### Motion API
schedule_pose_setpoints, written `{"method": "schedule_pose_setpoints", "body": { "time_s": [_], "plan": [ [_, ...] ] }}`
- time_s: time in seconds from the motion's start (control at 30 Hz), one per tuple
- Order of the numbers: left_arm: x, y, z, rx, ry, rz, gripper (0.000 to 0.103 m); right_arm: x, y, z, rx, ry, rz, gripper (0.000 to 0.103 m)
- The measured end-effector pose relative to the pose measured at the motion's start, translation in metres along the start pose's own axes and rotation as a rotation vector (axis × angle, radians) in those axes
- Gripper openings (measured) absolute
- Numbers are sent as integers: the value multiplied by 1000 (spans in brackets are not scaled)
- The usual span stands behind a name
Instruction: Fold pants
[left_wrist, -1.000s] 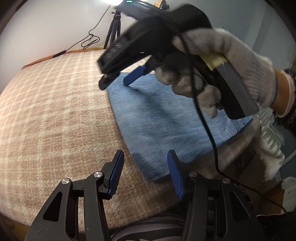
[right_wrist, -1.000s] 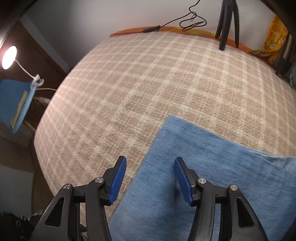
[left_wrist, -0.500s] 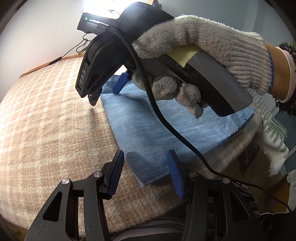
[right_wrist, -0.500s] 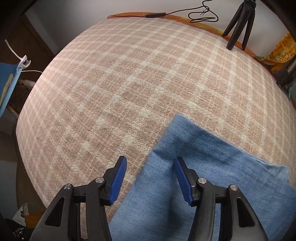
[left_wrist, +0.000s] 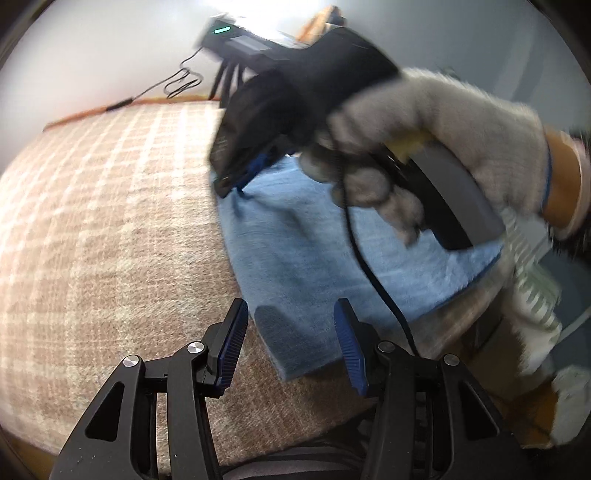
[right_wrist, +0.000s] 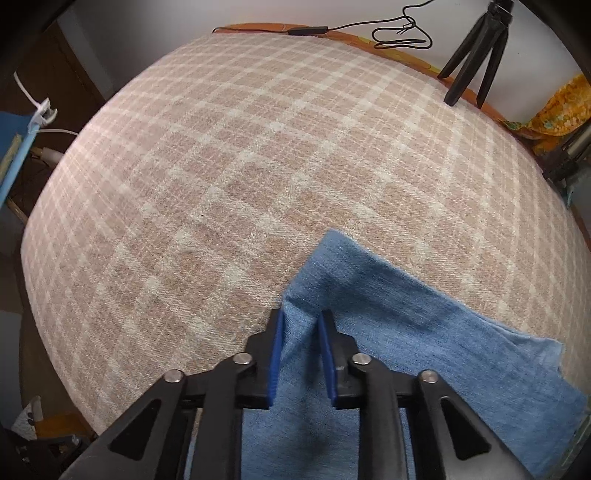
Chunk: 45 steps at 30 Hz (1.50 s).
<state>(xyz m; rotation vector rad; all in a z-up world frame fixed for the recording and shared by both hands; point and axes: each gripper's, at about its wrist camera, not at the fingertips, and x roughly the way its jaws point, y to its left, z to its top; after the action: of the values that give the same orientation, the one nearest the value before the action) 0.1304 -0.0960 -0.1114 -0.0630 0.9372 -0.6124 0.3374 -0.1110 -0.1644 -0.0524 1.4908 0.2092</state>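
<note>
Light blue denim pants (left_wrist: 314, 266) lie folded flat on a plaid blanket. My left gripper (left_wrist: 290, 332) is open, its fingers straddling the pants' near corner without pressing it. A gloved hand (left_wrist: 443, 122) holds my right gripper (left_wrist: 236, 181) at the pants' far left edge, pointing down. In the right wrist view the right gripper (right_wrist: 301, 332) has its jaws closing, and a raised ridge of the pants (right_wrist: 406, 332) is pinched between the blue pads, just behind the corner.
The beige plaid blanket (right_wrist: 221, 166) covers the whole bed. A black tripod (right_wrist: 472, 62) and a black cable (right_wrist: 399, 33) stand at the far edge. An orange cloth (right_wrist: 561, 110) lies at the right, a clip lamp (right_wrist: 40, 110) off the left side.
The right gripper's jaws have come together on the pants' edge, bunching the denim into a ridge between the pads. The left gripper has stayed where it was, still open.
</note>
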Motion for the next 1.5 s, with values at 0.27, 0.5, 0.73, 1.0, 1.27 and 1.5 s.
{"method": "schedule_pose_setpoints", "body": {
  "time_s": [0.27,0.5,0.73,1.0,1.27,1.5],
  "plan": [
    [11,20,10,-113,32,-26,47,-22,-25,-13,78,-107,122,0],
    [29,20,16,-170,57,-82,44,-48,-46,-28,136,-186,203,0],
    [24,-7,30,-87,-35,-64,13,-60,-55,-31,140,-202,223,7],
    [16,-32,39,-31,-89,-46,12,-59,-50,-30,138,-144,207,42],
    [18,-60,39,54,-116,-22,12,-55,-43,-32,115,-84,162,57],
    [21,-76,47,62,-113,-33,12,-64,-64,-48,156,-130,129,19]
  ]
}}
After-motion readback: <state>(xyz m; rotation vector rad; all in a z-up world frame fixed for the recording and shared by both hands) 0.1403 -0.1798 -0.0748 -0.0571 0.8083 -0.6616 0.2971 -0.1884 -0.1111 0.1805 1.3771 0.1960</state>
